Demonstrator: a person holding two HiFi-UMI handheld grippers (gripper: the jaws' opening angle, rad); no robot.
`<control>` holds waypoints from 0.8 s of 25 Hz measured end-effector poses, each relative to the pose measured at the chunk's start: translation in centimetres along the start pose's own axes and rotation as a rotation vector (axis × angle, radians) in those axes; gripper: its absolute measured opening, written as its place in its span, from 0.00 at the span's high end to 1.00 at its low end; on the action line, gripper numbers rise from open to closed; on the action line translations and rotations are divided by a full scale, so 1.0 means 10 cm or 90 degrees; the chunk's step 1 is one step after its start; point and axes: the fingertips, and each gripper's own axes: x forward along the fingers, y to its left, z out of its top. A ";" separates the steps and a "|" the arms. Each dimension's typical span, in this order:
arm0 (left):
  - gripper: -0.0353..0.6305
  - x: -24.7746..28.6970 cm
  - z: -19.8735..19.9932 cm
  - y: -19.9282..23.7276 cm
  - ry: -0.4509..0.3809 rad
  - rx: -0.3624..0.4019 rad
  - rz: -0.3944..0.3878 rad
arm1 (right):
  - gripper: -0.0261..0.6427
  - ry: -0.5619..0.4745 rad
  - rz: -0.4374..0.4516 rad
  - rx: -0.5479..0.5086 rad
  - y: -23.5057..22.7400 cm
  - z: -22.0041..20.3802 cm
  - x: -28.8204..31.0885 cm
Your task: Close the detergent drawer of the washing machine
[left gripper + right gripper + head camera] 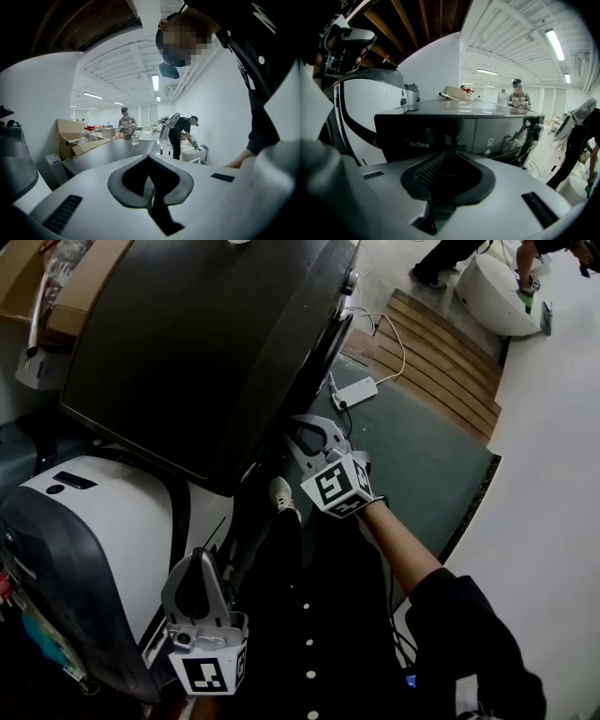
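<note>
The right gripper [445,151] has its tips close together, with at most a slim gap between them, and it holds nothing. It points at the washer's [206,343] dark front panel from nearby, and its own view shows no contact. The left gripper [149,157] has its tips together and is also empty. It hangs low beside a white machine [103,521], well apart from that panel.

The drawer [417,140] is, by my reading, the left section of the panel, the one with the logo. It sits flush with the rest of the front. No edge stands proud, and no open tray shows from above. The closing therefore looks done, and only taking the right gripper away seems left. The dim light hides whether the drawer is fully home.

An open box [66,282] sits at the far left corner of the washer's top, either on it or just beside it. It holds a pale tube and crinkled clear plastic. A clear cup [135,138] stands near the top's far edge, and what it holds cannot be made out.
</note>
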 end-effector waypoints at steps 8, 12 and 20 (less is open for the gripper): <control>0.94 0.09 0.20 -0.04 -0.034 0.011 -0.015 | 0.91 -0.033 -0.082 0.026 -0.35 0.30 -0.69; 0.94 0.15 0.33 -0.09 -0.054 0.013 -0.029 | 0.91 -0.073 -0.111 0.030 -0.47 0.50 -1.07; 0.94 0.25 0.59 -0.21 -0.096 0.016 -0.055 | 0.91 -0.093 -0.100 0.029 -0.47 0.86 -1.63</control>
